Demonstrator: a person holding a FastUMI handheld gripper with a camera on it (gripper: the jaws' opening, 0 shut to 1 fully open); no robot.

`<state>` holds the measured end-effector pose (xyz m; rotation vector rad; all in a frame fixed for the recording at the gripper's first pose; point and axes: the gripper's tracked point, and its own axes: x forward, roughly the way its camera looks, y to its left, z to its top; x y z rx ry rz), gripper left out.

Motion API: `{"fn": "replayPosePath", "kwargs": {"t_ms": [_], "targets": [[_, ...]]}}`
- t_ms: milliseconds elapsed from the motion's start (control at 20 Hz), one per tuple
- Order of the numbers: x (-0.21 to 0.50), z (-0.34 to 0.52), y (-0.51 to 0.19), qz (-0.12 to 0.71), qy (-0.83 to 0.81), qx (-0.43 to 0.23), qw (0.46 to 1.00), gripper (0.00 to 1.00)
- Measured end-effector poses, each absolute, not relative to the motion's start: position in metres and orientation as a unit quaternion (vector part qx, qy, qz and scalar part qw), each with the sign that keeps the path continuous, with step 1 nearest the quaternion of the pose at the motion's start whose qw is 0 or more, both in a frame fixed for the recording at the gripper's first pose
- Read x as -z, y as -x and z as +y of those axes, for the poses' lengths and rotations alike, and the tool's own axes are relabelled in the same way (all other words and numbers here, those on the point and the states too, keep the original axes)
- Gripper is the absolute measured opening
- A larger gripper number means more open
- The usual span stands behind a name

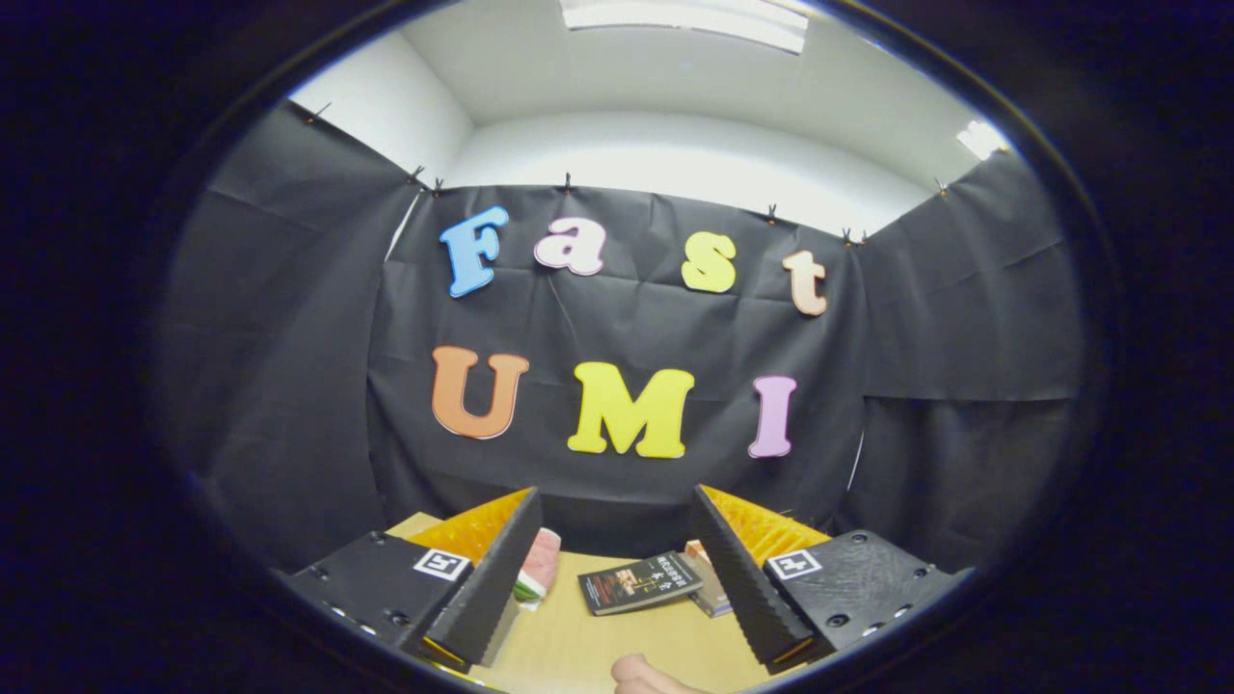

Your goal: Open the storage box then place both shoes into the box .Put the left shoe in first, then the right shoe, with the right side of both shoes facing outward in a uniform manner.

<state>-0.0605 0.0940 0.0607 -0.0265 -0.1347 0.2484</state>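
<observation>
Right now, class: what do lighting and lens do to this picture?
Gripper view: the fisheye bows the cloth wall and ceiling edges; the ceiling light blows out to white glare; the table is evenly lit; the book stays fairly sharp; the open gripper looms large, holding nothing.

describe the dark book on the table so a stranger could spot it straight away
Start at the wooden table below the black cloth wall. The open gripper holds nothing; the dark book lies flat between and just beyond its fingers. Unlike the paler book tucked under its far corner, its cover is black.
</observation>
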Motion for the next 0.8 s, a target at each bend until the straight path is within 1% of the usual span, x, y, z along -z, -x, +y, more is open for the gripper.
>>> {"fn": "replayPosePath", "kwargs": {"t_ms": [300, 550, 800], "targets": [[-0.046, 0.037, 0.073, -0.109, -0.033, -0.125, 0.986, 0.95], [-0.025, 0.030, 0.084, -0.066, -0.035, -0.152, 0.986, 0.96], [-0.035, 0.019, 0.088, -0.074, -0.032, -0.132, 0.988, 0.96]]}}
